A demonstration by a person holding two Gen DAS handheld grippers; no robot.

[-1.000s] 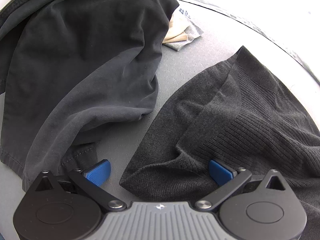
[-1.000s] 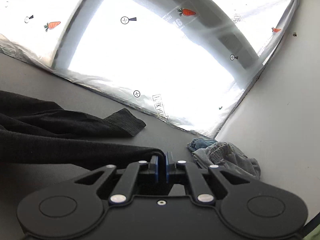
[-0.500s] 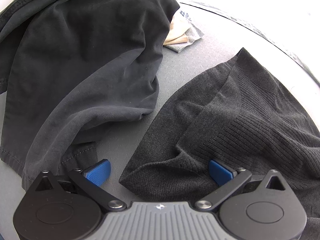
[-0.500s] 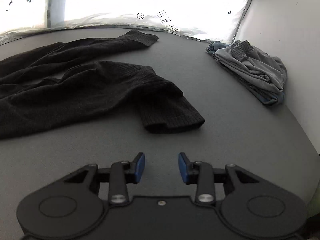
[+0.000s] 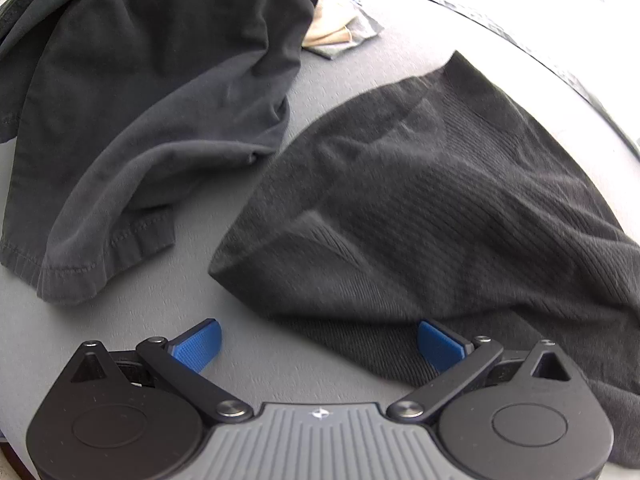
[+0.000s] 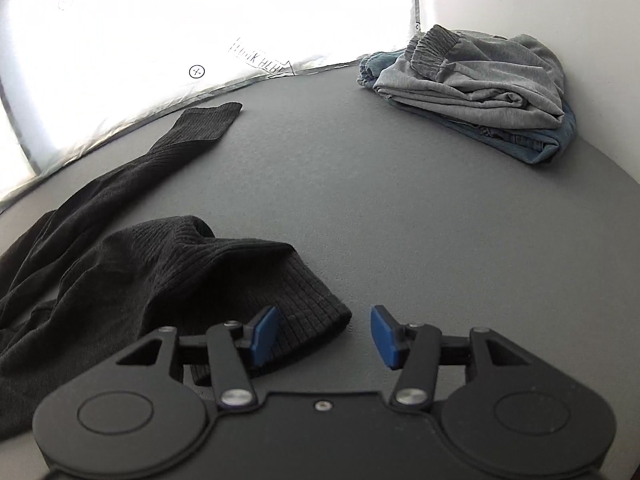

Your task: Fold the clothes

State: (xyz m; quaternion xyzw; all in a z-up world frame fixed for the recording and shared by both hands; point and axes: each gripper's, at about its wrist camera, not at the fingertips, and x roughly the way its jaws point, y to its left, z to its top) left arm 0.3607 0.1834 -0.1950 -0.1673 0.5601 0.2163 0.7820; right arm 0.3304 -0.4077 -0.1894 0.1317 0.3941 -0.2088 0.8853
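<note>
Ribbed sweater (image 5: 440, 208) spread on table (image 6: 400, 208) for folding. Left tongs (image 5: 318, 346) wide over hem, empty. Right tongs (image 6: 324, 334) just opened, half wide, cuff (image 6: 308, 312) released.

Black ribbed sweater (image 6: 132, 264) lies rumpled on table.

A staged recording booth — grey tabletop (image 6: 400, 200), marker-printed backlit sheet (image 6: 160, 32), clothes piles.

The ribbed sweater (image 5: 440, 200) is blurred in the left wrist view and cut off at the right edge. The dark T-shirt (image 5: 140, 100) is cut off at the far left. A beige garment (image 5: 332, 30) is mostly hidden behind it. Under the grey trousers (image 6: 480, 76), folded denim (image 6: 532, 140) is largely covered.
</note>
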